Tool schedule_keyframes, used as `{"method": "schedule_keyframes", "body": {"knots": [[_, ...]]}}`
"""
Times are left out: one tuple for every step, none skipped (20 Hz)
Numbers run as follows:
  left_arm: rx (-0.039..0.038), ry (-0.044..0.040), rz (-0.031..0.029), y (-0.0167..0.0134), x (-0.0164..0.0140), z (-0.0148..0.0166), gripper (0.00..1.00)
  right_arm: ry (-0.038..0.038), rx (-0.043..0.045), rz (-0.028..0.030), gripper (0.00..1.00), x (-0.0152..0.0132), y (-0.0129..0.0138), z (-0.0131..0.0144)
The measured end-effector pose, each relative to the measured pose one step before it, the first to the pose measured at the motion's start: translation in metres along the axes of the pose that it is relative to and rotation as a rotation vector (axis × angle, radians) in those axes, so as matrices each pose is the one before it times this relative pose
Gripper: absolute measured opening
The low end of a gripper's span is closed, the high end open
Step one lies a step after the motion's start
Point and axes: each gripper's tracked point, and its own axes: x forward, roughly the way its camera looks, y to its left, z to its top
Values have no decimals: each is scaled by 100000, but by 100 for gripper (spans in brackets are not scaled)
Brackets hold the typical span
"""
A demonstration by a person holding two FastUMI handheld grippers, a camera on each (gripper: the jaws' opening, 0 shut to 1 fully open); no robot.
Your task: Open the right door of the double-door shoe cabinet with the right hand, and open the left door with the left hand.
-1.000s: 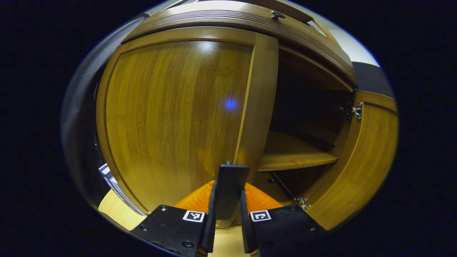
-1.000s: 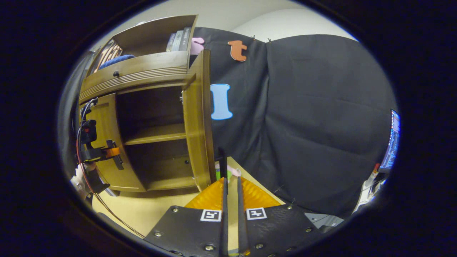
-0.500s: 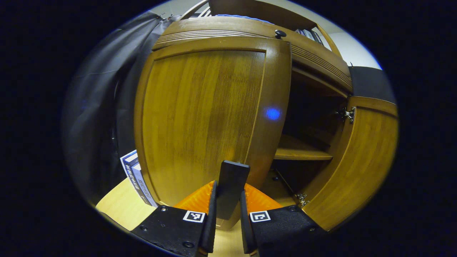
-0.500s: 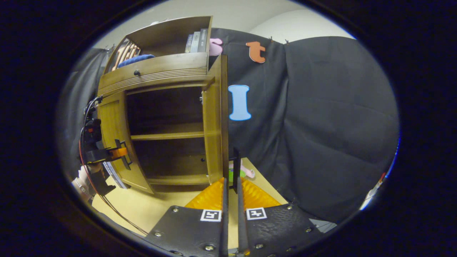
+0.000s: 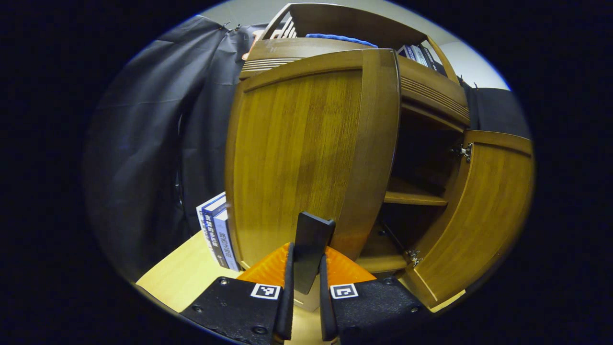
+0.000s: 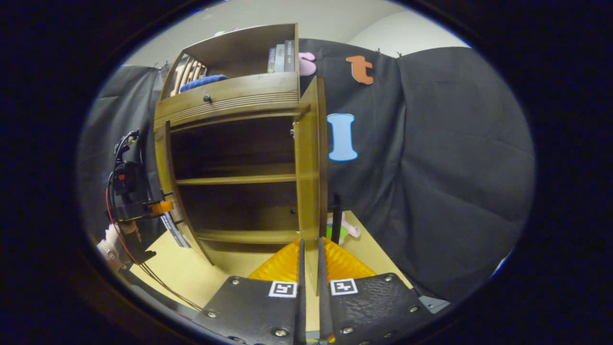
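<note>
The wooden shoe cabinet (image 6: 234,179) stands with both doors swung out and its dark shelves bare. In the left gripper view, my left gripper (image 5: 305,249) is shut on the flat black handle (image 5: 313,230) of the left door (image 5: 297,153). The right door (image 5: 488,215) hangs wide at the right. In the right gripper view, that left gripper (image 6: 143,208), held by a hand (image 6: 115,239), sits at the left door's edge (image 6: 165,182). My right gripper (image 6: 310,244) is shut, just below the edge-on right door (image 6: 311,163). The right door's black handle (image 6: 336,215) stands slightly to the gripper's right.
Books (image 5: 215,230) lean beside the cabinet's left side. A pink and green toy (image 6: 342,230) lies behind the right door on the light wooden table (image 6: 191,268). The upper shelf holds books (image 6: 282,50) and a blue cloth (image 6: 203,82). A drawer knob (image 6: 207,98) sticks out above.
The left door has swung further open with my left gripper on its handle. The right gripper view has shifted, and the right door's handle now sits right of its fingers.
</note>
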Motion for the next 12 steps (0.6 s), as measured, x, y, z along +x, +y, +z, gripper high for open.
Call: {"method": "schedule_keyframes", "body": {"knots": [[-48, -47, 1331, 660, -608, 57, 23, 186, -123, 1296, 11, 60, 456, -4], [27, -171, 1287, 608, -580, -23, 22, 147, -131, 1311, 11, 86, 461, -94], [-162, -16, 1176, 722, -577, -43, 18, 110, -188, 1304, 11, 69, 507, -22], [-96, -57, 995, 668, -527, 22, 17, 128, -174, 1261, 11, 128, 460, -97], [-450, 61, 806, 672, -464, 50, 17, 154, -129, 1283, 11, 142, 450, -100], [-621, 134, 717, 713, -365, -5, 16, 165, -96, 1139, 11, 165, 529, -29], [-366, 74, 737, 650, -399, 52, 14, 282, 1, 1195, 11, 227, 326, -69], [232, -222, 402, 526, -242, -38, 10, 240, -4, 1166, 11, 257, 412, -107], [709, -240, -621, 451, -298, 36, 11, 192, 73, 1185, 11, 246, 426, 15], [392, -266, -704, 499, -191, 29, 11, 293, 191, 1238, 11, 246, 557, -36], [9, -271, -440, 441, -124, 122, 11, 304, 154, 1249, 11, 373, 459, -76], [-268, -13, 282, 577, -192, -76, 11, 148, -64, 1030, 11, 200, 404, -147]]}}
